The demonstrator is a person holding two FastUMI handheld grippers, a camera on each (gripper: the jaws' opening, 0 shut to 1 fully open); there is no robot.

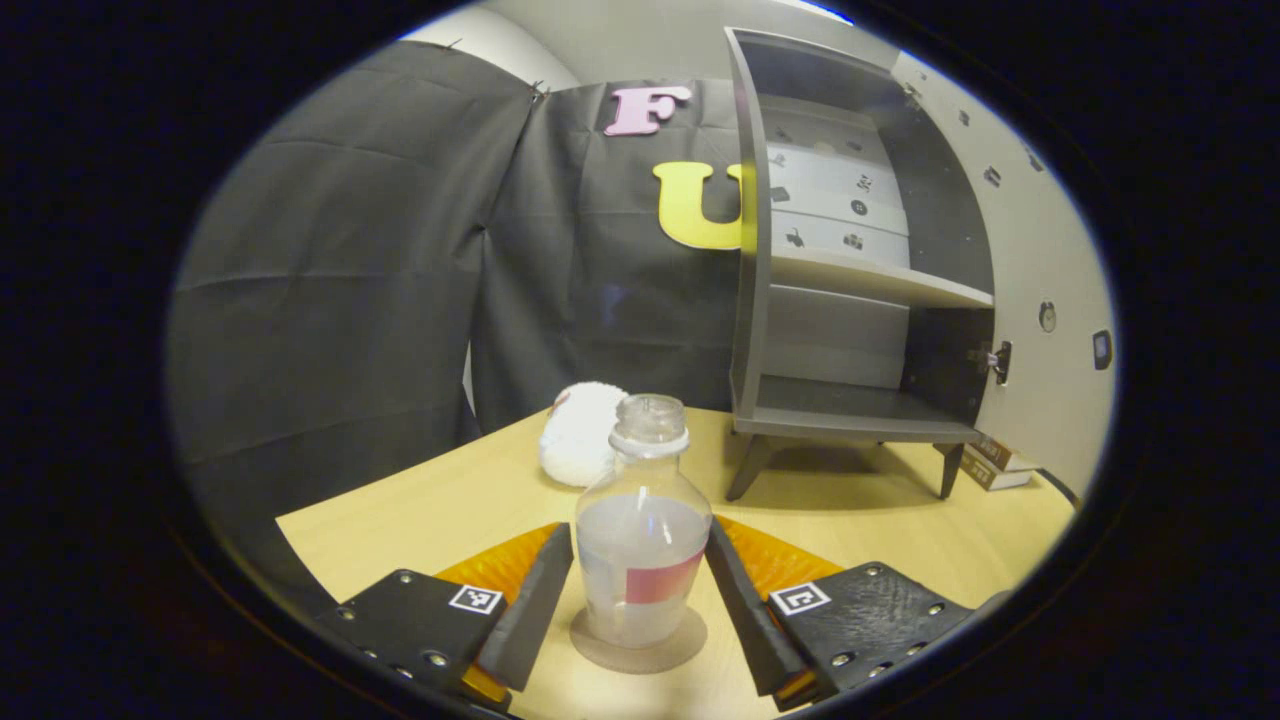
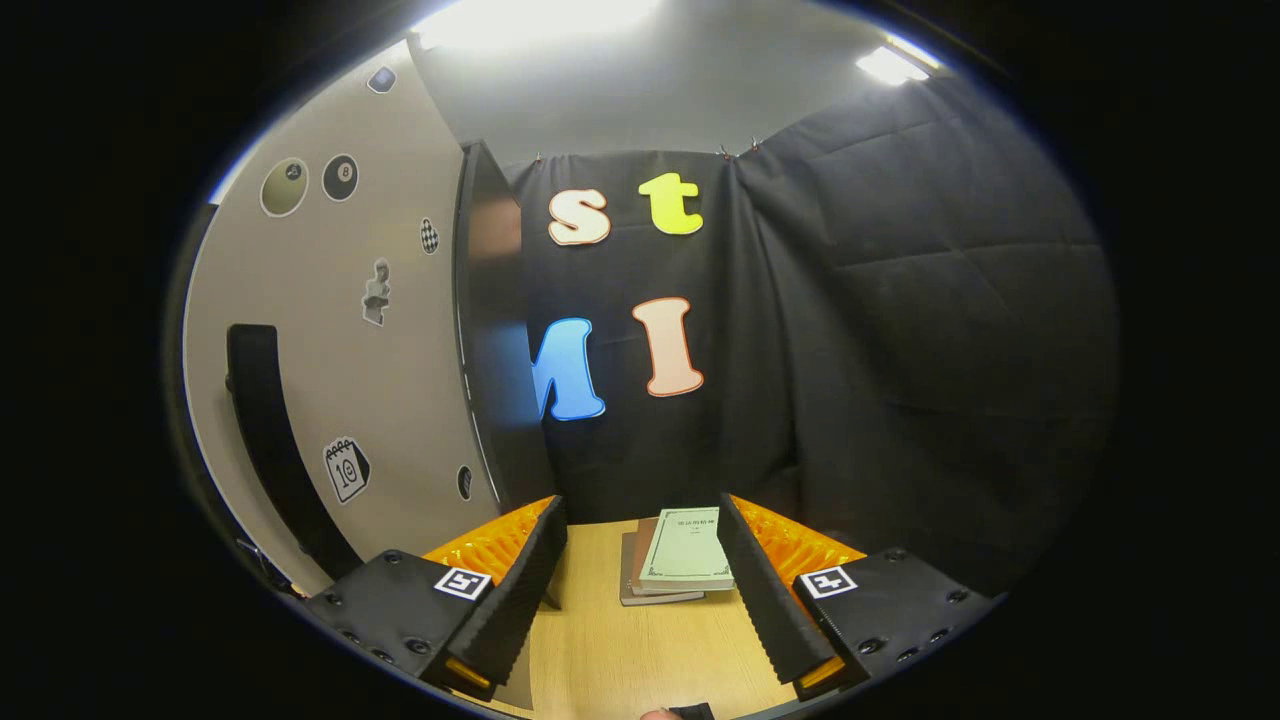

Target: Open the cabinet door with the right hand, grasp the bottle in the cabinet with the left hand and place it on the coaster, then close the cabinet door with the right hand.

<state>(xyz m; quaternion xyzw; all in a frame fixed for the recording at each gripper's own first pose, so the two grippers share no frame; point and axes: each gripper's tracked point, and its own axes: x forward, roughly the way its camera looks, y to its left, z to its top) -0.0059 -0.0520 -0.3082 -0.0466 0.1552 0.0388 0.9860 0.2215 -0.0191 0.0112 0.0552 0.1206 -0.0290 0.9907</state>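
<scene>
Ahead of the left gripper's (image 1: pixel 640 590) fingers and off to their right, the cabinet (image 1: pixel 850 300) stands on the table (image 1: pixel 420 510) with its shelves bare and its door (image 1: pixel 1040 300) swung wide. In the right gripper view that door's (image 2: pixel 340 370) outer face, with its dark handle (image 2: pixel 265 430), rises just left of the right gripper (image 2: pixel 640 590), whose fingers are spread apart and hold nothing; a small stack of books (image 2: pixel 680 565) lies on the table beyond them. Beyond the left fingers a white plush thing (image 1: pixel 580 432) rests on the table. Between the left fingers the bottle (image 1: pixel 642 525) stands upright on the round coaster (image 1: pixel 640 645), its long axis vertical, cap up. The fingers flank its body closely, but I cannot tell whether they press on it or have let go. The bottle looks like clear plastic, partly filled, so I judge it moderately light, smooth and somewhat slippery, with walls that give under hard squeezing; the wide labelled body is the sound place to hold it, not the narrow neck. The door is not yet closed.
</scene>
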